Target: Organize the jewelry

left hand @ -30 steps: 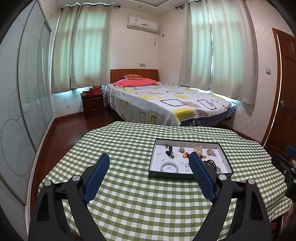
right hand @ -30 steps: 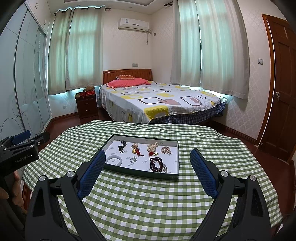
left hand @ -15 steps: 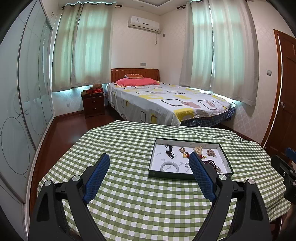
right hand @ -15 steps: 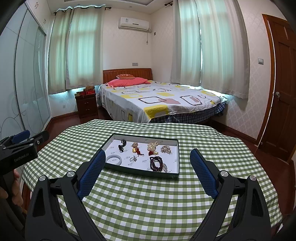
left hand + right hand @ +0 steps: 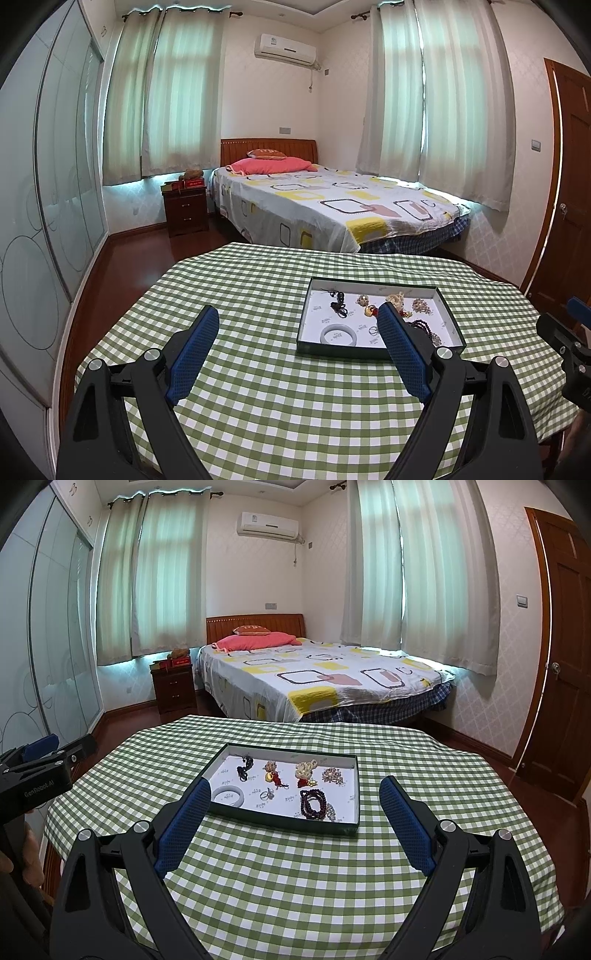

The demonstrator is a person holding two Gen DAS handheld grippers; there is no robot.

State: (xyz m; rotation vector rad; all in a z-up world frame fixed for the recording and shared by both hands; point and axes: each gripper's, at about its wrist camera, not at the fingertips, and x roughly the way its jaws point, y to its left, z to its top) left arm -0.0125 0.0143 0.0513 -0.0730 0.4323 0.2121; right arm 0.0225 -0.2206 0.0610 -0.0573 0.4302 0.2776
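A dark green tray (image 5: 347, 829) with a white floor sits on the green checked table and holds jewelry: a white bangle (image 5: 228, 796), a black necklace (image 5: 245, 767), a dark red bead bracelet (image 5: 313, 803), a silver ring (image 5: 266, 795), gold and red charms (image 5: 273, 775) and a pale bead cluster (image 5: 332, 774). The tray also shows in the left wrist view (image 5: 369, 352), with the bangle (image 5: 338, 335). My right gripper (image 5: 295, 790) is open and empty, short of the tray. My left gripper (image 5: 297, 317) is open and empty, left of the tray.
The round table (image 5: 295, 886) has a green checked cloth. Behind it stand a bed (image 5: 314, 683) and a nightstand (image 5: 173, 690). A wooden door (image 5: 565, 646) is at the right. The left gripper's body (image 5: 33, 775) shows at the left edge of the right wrist view.
Both views have drifted only slightly. The grippers stay open and nothing in the tray has moved.
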